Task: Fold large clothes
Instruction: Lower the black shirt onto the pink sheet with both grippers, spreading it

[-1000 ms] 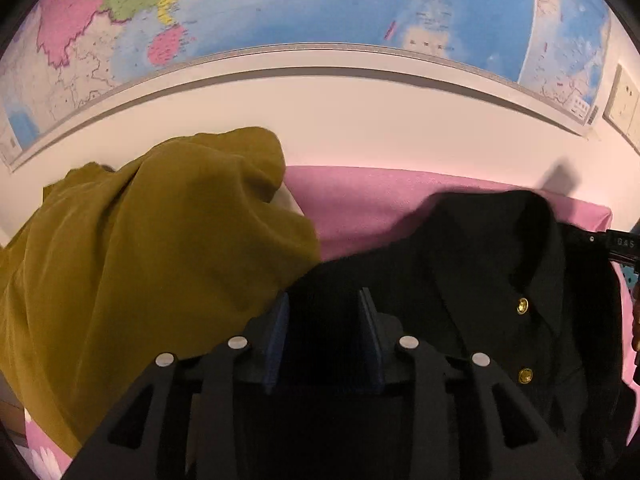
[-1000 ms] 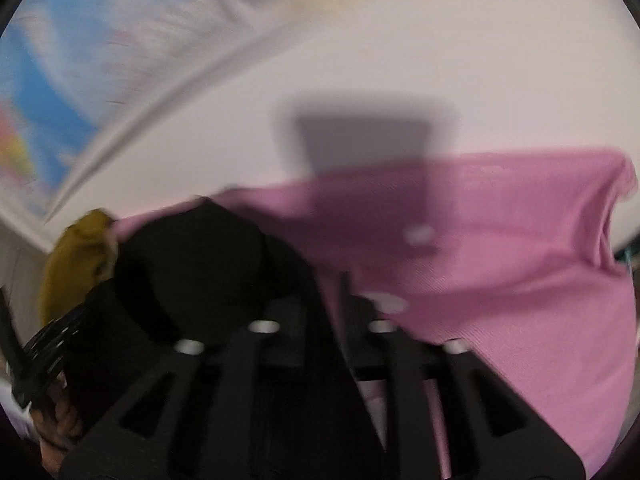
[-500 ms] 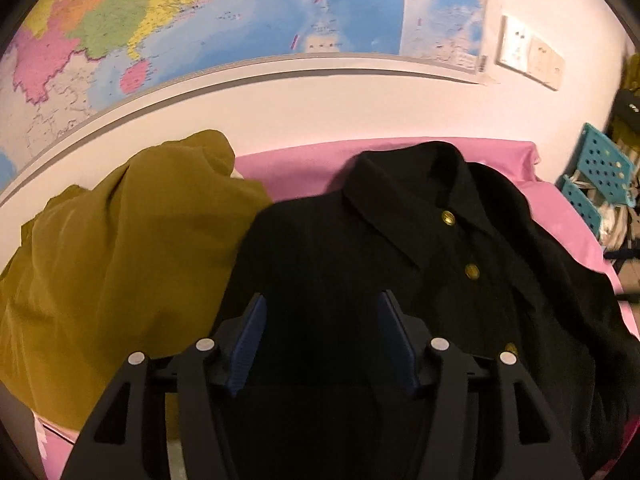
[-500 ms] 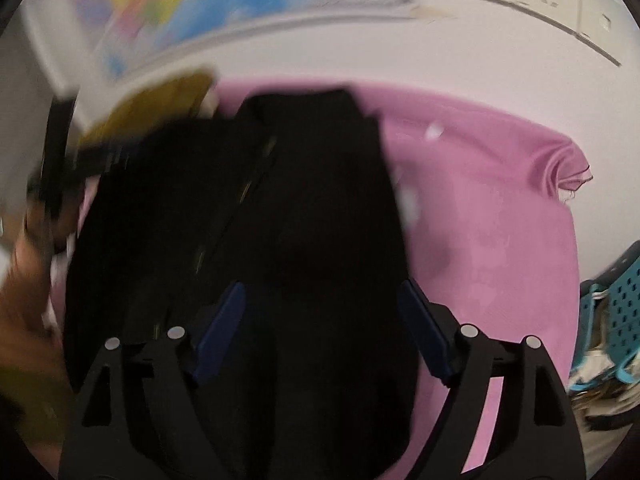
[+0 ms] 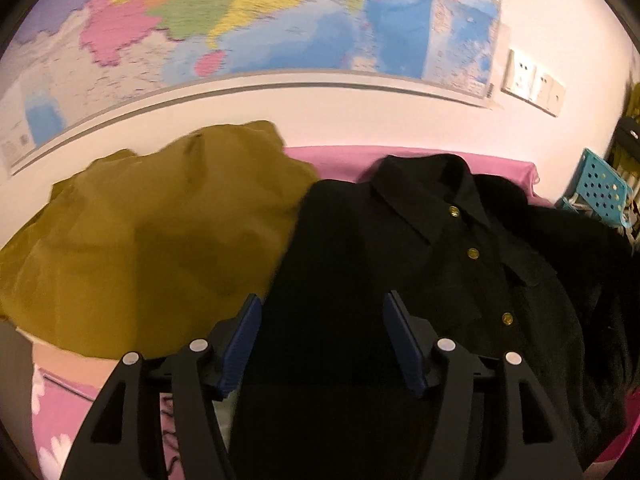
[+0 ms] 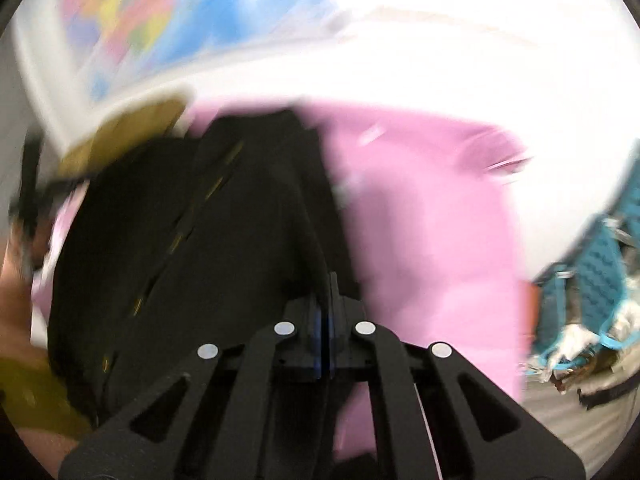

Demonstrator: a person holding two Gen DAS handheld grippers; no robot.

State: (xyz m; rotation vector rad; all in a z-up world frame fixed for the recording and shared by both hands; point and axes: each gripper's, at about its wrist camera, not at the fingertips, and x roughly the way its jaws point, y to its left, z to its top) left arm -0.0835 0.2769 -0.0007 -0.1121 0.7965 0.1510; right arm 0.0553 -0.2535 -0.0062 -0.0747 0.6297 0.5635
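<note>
Right gripper [image 6: 325, 312] snapped closed, left gripper [image 5: 320, 344] opening over one black shirt [image 5: 360, 260].

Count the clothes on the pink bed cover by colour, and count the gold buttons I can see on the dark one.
Black garments: 1, the black shirt
Mustard garments: 1, the mustard garment
Gold buttons showing on the shirt: 3
Total garments: 2, on the pink cover

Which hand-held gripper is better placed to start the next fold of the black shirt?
Right: the right hand-held gripper looks shut on the edge of the black shirt; the left hand-held gripper, jaws opening, holds nothing.
</note>
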